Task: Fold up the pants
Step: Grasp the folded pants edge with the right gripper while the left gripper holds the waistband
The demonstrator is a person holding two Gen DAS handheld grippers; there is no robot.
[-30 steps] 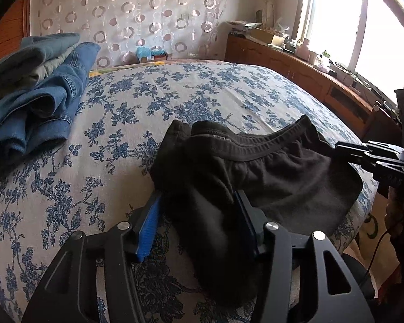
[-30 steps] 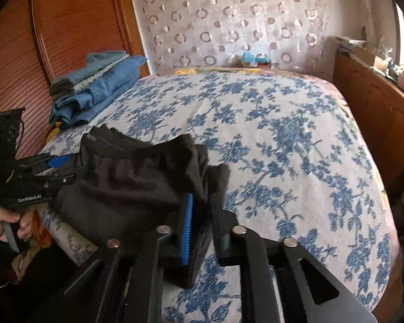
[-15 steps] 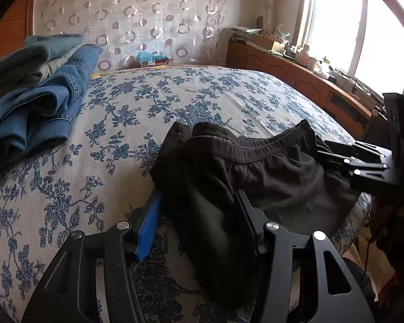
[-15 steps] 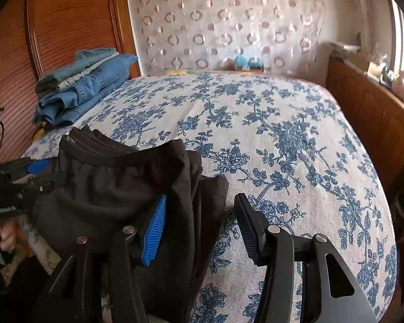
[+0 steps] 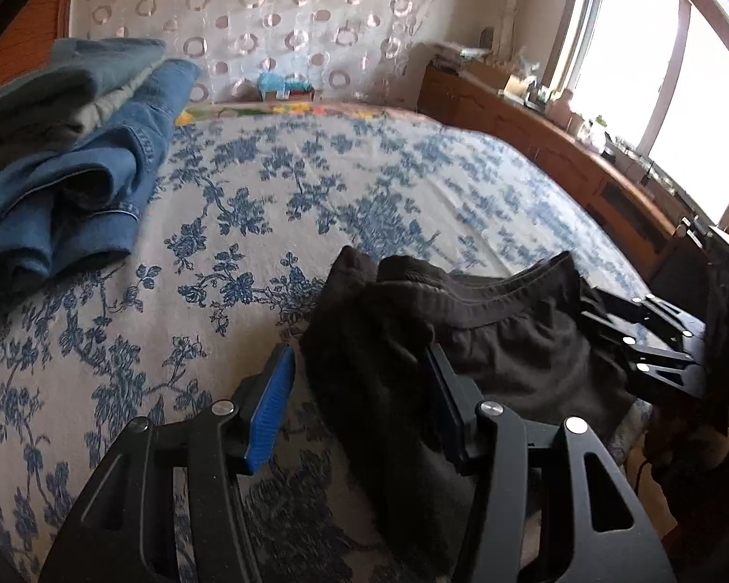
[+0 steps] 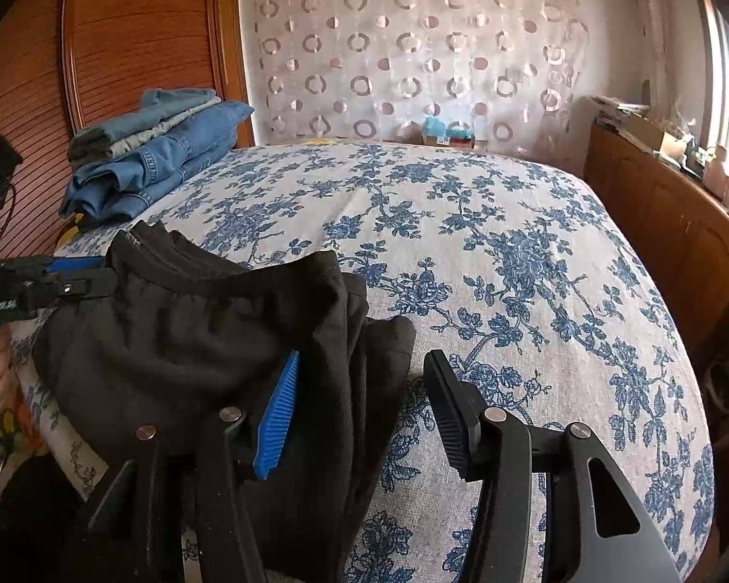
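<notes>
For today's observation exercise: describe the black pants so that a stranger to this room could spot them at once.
Start at the big bed with the blue-flowered white cover. The black pants lie bunched at its near edge, between the left gripper and the right gripper. Unlike the stacked blue jeans by the wooden headboard, they are plain black with a ribbed elastic waistband.

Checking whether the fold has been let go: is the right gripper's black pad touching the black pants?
Apart. The right wrist view shows bare floral bedspread between the right gripper's black pad and the black pants.
</notes>
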